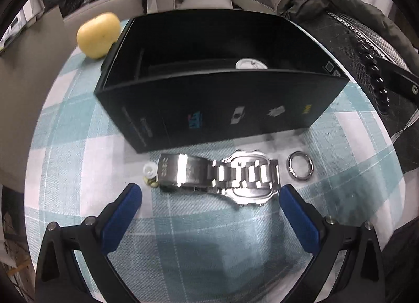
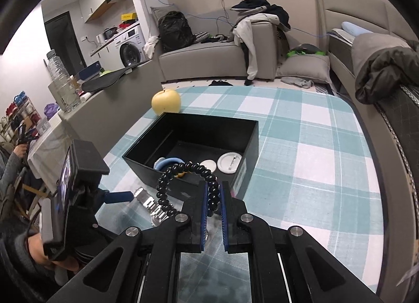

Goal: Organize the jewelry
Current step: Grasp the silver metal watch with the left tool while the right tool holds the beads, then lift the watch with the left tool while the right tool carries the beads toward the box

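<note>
Two grippers up: my right gripper [image 2: 212,198] pinches the black bead bracelet [image 2: 188,172] above the black box [image 2: 246,130] — my left gripper [image 1: 209,193] gapes wide over the steel watch [image 1: 220,174] on the checked cloth [image 1: 183,224], ring [image 1: 300,169] just beside it.

**A lived-in home**

I worked in a small apartment living room. A grey sofa [image 2: 209,54] stood heaped with clothes [image 2: 258,28] and a black backpack [image 2: 175,30]. A washing machine [image 2: 129,46] sat under kitchen shelves. My table wore a teal checked cloth [image 2: 301,146], with an apple [image 2: 166,101] on it.
</note>
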A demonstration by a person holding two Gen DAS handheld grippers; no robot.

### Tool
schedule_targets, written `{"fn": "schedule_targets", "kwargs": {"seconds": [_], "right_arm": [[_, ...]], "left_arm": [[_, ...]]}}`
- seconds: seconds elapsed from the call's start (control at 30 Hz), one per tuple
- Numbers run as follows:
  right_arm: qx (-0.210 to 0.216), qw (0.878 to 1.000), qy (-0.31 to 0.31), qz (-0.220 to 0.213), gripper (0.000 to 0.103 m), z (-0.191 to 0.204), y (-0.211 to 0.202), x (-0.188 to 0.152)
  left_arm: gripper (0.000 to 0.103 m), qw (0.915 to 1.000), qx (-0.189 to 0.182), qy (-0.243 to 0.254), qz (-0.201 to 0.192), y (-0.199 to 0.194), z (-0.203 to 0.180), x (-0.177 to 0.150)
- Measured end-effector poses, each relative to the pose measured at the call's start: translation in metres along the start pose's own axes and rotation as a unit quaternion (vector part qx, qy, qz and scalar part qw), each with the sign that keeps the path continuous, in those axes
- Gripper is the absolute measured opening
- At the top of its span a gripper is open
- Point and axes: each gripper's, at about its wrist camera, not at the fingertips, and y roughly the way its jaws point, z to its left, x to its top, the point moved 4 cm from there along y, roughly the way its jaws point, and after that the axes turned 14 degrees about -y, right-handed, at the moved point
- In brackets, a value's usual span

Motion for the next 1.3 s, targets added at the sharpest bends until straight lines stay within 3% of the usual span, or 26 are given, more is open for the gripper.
{"fn": "schedule_targets", "kwargs": {"seconds": [0.13,0.2,0.27,0.4,0.47,0.53,1.3], "right_arm": [[-0.005,1.0,0.003,0.003,0.008,-0.001,0.001,-0.002],[-0.006,1.0,0.002,0.004,0.008,0.0,0.001,-0.003],[-0.006,1.0,0.001,0.003,0.008,0.001,0.002,-0.002],[-0.008,1.0,0.0,0.002,0.008,0.002,0.003,-0.001],[-0.008,1.0,-0.001,0.0,0.008,0.003,0.003,0.0],[-0.009,1.0,-0.001,-0.001,0.008,0.005,0.003,0.001],[-0.009,1.0,0.008,-0.011,0.008,0.001,-0.001,0.005]], "left_arm": [[0.101,0.9996,0.009,0.024,-0.014,0.002,-0.011,-0.001],[0.094,0.9994,0.004,0.026,-0.022,0.0,-0.015,0.001],[0.079,0.9991,-0.002,0.032,-0.027,-0.004,-0.017,0.002],[0.068,0.9987,-0.025,0.031,-0.032,-0.012,-0.017,-0.001],[0.042,0.9976,-0.049,0.027,-0.04,-0.023,-0.017,-0.003],[0.031,0.9966,-0.056,0.033,-0.052,-0.033,-0.018,-0.004],[0.025,0.9938,-0.076,0.032,-0.075,-0.043,-0.014,-0.004]]}}
